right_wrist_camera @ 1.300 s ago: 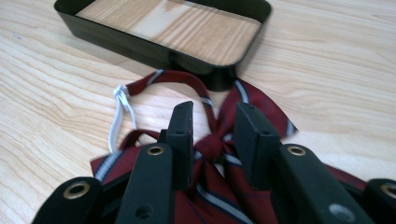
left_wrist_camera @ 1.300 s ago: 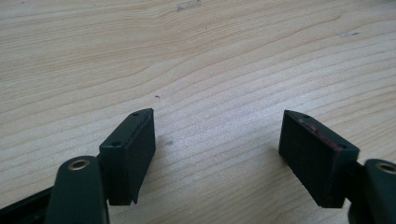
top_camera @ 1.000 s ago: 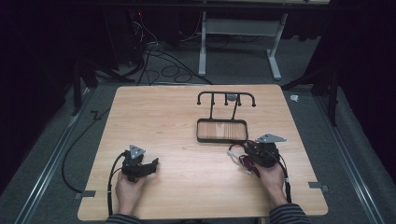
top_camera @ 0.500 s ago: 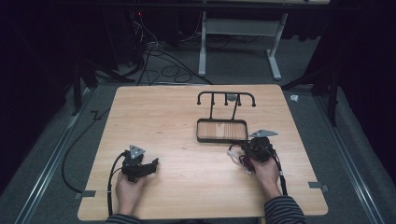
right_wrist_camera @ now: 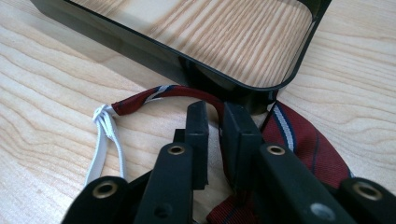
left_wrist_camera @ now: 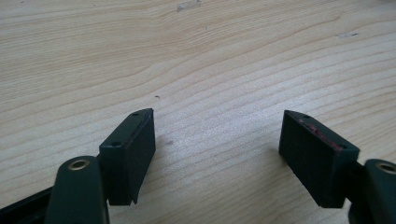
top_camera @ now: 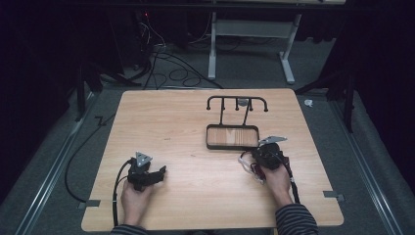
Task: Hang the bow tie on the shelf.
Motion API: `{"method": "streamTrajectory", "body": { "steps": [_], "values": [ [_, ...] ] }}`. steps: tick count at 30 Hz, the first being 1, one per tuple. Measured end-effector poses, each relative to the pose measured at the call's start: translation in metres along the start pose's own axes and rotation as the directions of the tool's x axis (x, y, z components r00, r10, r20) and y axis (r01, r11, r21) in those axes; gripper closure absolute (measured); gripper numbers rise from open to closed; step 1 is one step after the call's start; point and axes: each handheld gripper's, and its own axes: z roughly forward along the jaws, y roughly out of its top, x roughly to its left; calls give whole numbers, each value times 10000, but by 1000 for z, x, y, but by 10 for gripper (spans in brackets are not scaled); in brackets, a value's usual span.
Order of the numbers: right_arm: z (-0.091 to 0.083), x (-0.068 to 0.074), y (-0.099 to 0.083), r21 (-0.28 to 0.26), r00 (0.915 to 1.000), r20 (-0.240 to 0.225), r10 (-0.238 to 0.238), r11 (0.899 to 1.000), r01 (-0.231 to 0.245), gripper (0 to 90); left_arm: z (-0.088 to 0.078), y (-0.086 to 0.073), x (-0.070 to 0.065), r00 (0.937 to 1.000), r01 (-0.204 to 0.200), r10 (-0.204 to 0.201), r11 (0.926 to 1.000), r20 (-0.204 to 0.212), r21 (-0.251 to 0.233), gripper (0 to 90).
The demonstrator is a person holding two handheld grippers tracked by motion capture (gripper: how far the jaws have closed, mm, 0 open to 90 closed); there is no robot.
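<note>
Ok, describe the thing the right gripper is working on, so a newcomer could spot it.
Find the black stand with hooks on the wooden table. By its near right corner lies a necktie in the right gripper: dark red, striped white and navy, with a white elastic loop.

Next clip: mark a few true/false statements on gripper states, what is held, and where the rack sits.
1. The left gripper has its jaws wide apart over bare wood. True.
2. The right gripper is shut on a red striped necktie. True.
3. The necktie hangs from the rack's hooks. False: it lies on the table by the rack's tray.
4. A white elastic loop is tied to the necktie's thin end. True.
5. The left gripper holds the tray. False: it holds nothing.
</note>
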Motion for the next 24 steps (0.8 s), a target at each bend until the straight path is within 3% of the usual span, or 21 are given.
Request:
{"method": "streamTrajectory", "body": {
  "steps": [4,10,13,16,24],
  "values": [
    [0,0,0,107,9999,-77,-71,9999,72,900,0,0,0,10000,-1,1,10000,11,3,276],
    [0,1,0,162,9996,-172,-232,9996,235,900,0,0,0,10000,1,-1,10000,21,2,276],
    [-4,3,0,-105,9996,-94,-275,9996,274,900,0,0,0,10000,-2,2,10000,14,1,275],
    [-8,2,2,-330,9998,130,-159,9993,163,834,0,0,0,10000,-5,5,10000,12,2,276],
    [-6,-3,1,-231,9993,361,124,9997,-115,760,0,0,0,10000,-6,6,10000,12,6,276]
  ]
}}
